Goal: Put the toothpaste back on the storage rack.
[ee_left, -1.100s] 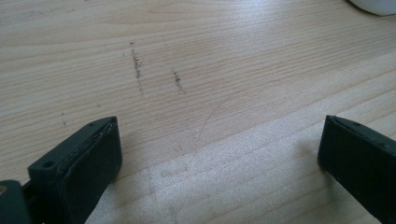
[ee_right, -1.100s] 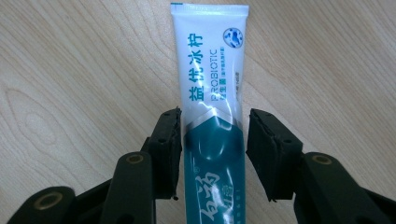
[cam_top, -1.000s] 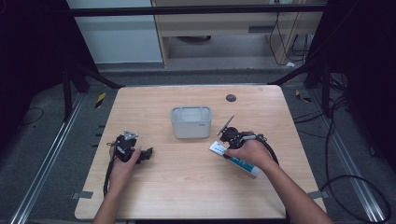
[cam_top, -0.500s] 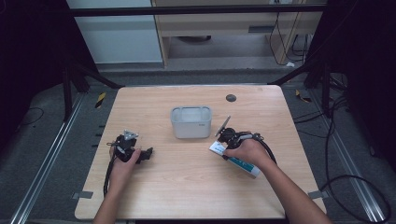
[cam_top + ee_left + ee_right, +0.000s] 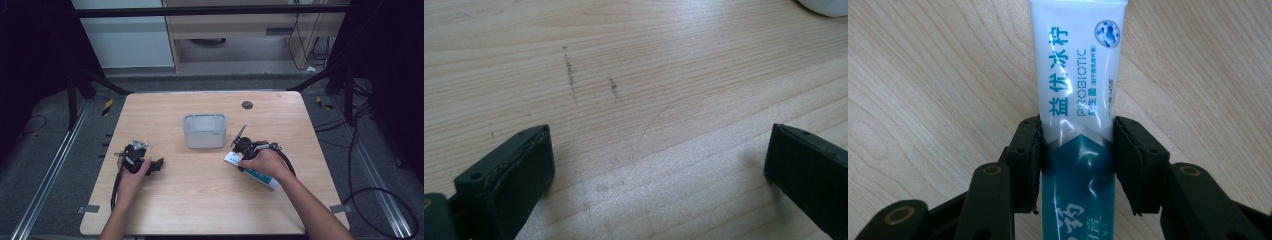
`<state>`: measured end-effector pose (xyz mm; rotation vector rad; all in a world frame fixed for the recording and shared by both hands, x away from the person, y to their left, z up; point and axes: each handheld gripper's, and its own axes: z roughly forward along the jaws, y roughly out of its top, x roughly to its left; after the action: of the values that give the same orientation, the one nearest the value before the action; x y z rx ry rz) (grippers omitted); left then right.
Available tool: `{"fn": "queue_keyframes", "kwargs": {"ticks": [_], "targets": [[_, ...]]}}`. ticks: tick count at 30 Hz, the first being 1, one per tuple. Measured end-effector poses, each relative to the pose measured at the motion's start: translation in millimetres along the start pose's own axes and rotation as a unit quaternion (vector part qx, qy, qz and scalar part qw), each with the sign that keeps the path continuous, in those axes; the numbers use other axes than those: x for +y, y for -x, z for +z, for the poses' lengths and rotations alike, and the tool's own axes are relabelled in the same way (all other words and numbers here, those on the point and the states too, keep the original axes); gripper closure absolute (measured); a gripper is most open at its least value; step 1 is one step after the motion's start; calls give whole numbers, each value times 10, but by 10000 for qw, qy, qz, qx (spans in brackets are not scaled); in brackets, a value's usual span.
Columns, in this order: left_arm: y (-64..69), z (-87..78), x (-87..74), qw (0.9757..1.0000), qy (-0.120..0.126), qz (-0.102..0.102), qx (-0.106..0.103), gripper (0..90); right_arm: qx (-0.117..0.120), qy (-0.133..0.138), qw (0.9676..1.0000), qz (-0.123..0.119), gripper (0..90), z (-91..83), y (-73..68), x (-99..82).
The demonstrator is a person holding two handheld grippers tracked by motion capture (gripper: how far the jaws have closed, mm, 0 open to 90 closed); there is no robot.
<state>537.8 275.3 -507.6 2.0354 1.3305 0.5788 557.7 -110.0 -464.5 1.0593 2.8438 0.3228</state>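
toothpaste tube [image 5: 1079, 100]: white upper part, teal lower part, teal lettering, round blue emblem | tub [image 5: 204, 131]: pale grey, translucent | worktop [image 5: 200, 200]: light wood grain, faint dark scuff marks | right gripper [image 5: 1077, 150]: black jaws | left gripper [image 5: 659, 170]: black jaws

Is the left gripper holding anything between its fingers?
No: the left gripper has its fingers wide apart over the bare wooden table.

Toothpaste tube [image 5: 252, 171] lies on the table [image 5: 200, 200], right of the container [image 5: 204, 131]
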Motion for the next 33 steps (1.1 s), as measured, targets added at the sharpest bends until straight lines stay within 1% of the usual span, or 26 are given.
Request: {"fn": "queue_keyframes", "kwargs": {"ticks": [5,6,11,12,14,15,16,18,19,22,24,28,29,30,33], "targets": [[3,3,0,10000,17,-18,0,0,-16,-7,10000,4,566,1,-2,1],[2,3,0,10000,16,-17,0,0,-62,31,9999,-128,572,9,10,-5],[2,4,1,10000,17,-16,0,0,-114,38,9998,-149,596,7,5,-6],[2,4,1,10000,16,-15,1,0,-95,-3,10000,1,603,-2,-18,3],[2,4,2,10000,15,-14,1,0,-110,-3,9999,-47,613,-1,-16,1],[2,4,2,10000,14,-13,0,0,-147,35,9997,-183,620,6,-2,-5],[2,4,2,10000,15,-14,0,0,-117,21,9999,-111,627,0,-14,-2],[2,5,2,10000,14,-14,0,0,-138,14,9999,-76,642,-7,-32,-1],[2,5,3,10000,14,-16,-1,0,-153,28,9998,-123,647,-8,-30,-3],[2,5,3,10000,15,-17,-2,0,-174,36,9998,-108,657,-11,-39,-5],[2,6,3,10000,15,-17,-2,0,-196,15,9998,-26,670,-18,-55,-2],[2,7,4,10000,16,-17,-2,0,-249,66,9996,-133,716,-32,-64,-10],[2,7,4,10000,15,-17,-2,0,-261,56,9996,-124,725,-41,-68,-9],[2,7,4,10000,16,-16,-2,0,-252,47,9997,-49,735,-51,-76,-6],[2,7,5,10000,16,-15,-1,0,-259,92,9996,-67,751,-59,-72,-13]]}}
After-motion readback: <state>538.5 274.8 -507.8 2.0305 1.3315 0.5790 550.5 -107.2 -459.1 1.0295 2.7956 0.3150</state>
